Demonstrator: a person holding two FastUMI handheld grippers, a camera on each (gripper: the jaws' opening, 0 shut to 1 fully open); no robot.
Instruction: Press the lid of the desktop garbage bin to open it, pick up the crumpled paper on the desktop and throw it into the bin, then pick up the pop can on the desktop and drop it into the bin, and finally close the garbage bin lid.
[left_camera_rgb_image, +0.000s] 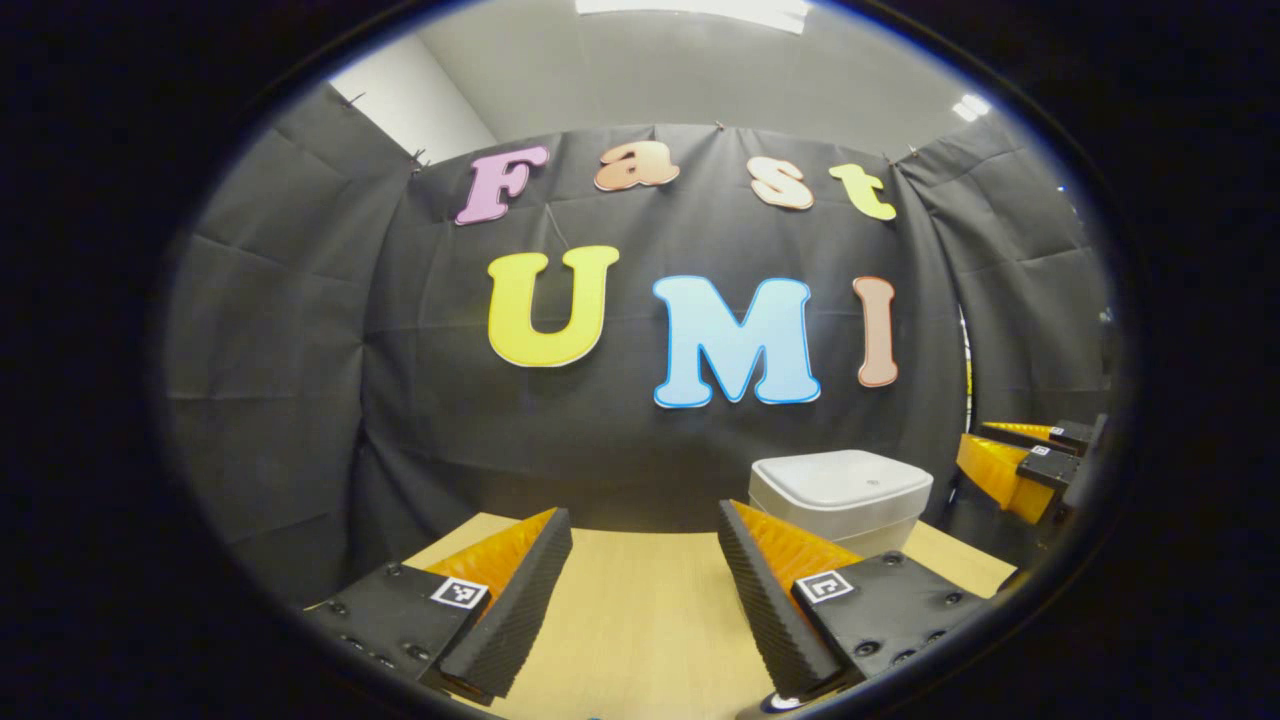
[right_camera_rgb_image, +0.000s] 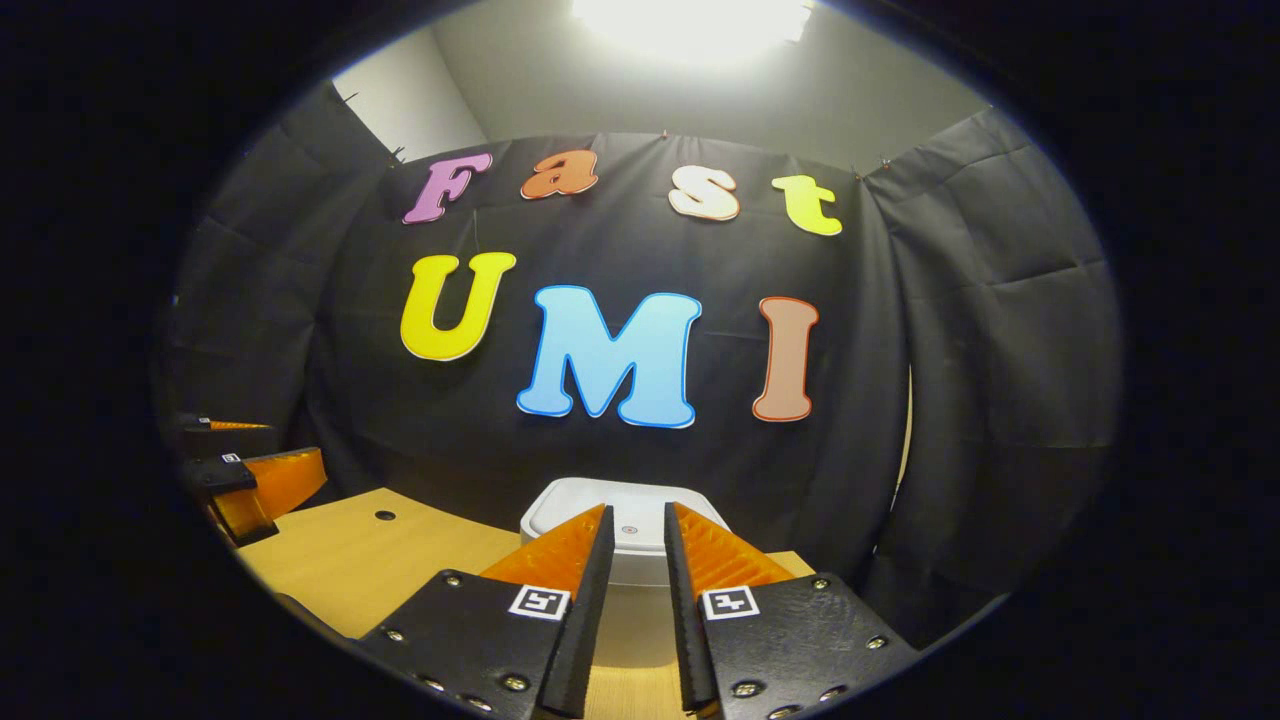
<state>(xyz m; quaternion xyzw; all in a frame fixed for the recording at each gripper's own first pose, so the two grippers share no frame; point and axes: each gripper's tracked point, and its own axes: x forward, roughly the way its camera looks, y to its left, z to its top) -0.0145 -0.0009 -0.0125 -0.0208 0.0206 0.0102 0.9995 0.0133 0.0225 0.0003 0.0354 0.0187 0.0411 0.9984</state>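
Observation:
The white desktop bin (left_camera_rgb_image: 840, 492) stands at the table's far right edge with its lid down. My left gripper (left_camera_rgb_image: 642, 512) is open wide over bare tabletop, left of the bin and short of it. My right gripper (right_camera_rgb_image: 638, 512) hovers just in front of and slightly above the bin's lid (right_camera_rgb_image: 640, 493), its fingers only a narrow gap apart with nothing between them. The right gripper (left_camera_rgb_image: 1015, 458) also appears at the right edge of the left gripper view, and the left gripper (right_camera_rgb_image: 250, 470) at the left edge of the right gripper view.
The light wooden table (left_camera_rgb_image: 640, 620) runs up to the black cloth wall right behind the bin. A small dark hole (right_camera_rgb_image: 384, 516) sits in the tabletop (right_camera_rgb_image: 400, 565) left of the bin. Cloth walls close in both sides.

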